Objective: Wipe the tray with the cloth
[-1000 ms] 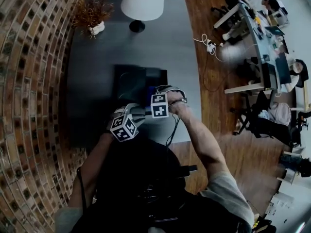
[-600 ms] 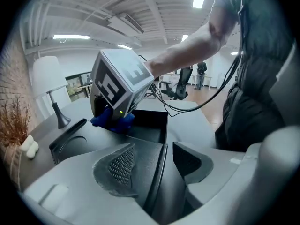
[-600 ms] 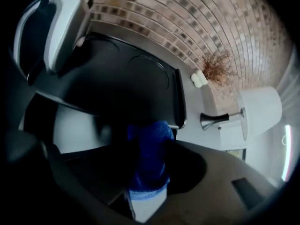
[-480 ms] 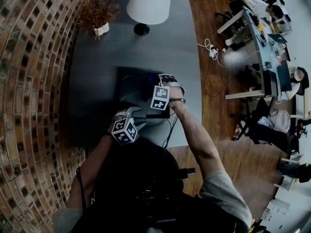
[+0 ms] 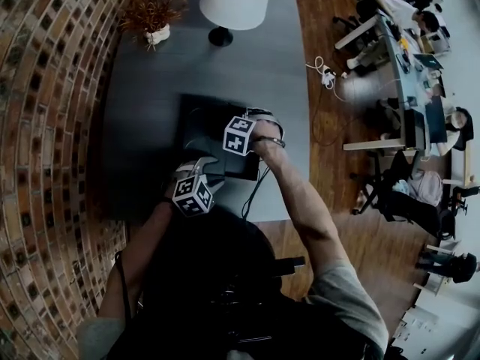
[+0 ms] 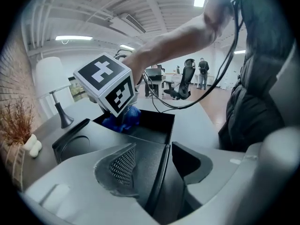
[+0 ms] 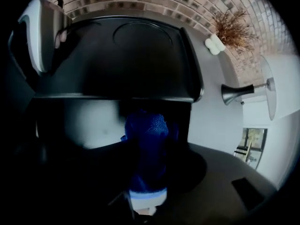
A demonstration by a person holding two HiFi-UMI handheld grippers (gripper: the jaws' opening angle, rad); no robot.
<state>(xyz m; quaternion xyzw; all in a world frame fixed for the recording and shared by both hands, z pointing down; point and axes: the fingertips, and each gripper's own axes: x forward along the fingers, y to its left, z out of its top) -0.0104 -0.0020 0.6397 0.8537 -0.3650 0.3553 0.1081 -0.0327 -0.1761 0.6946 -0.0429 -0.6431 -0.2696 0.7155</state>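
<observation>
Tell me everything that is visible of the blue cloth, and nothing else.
The blue cloth is a small bunched wad of bright blue fabric with a fine woven texture, perhaps microfibre. The right gripper has its jaws shut on it, so it stands out in front of them as a crumpled lump. It is inside the black tray, in the rectangular compartment, not the one with the round recess, and seems to press on the floor there.

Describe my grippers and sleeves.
The grey left gripper has a mesh-textured pad; its jaws are closing, the tray rim between them. It and the right gripper carry white cubes with black square markers. A black cable trails. The sleeves are grey.
</observation>
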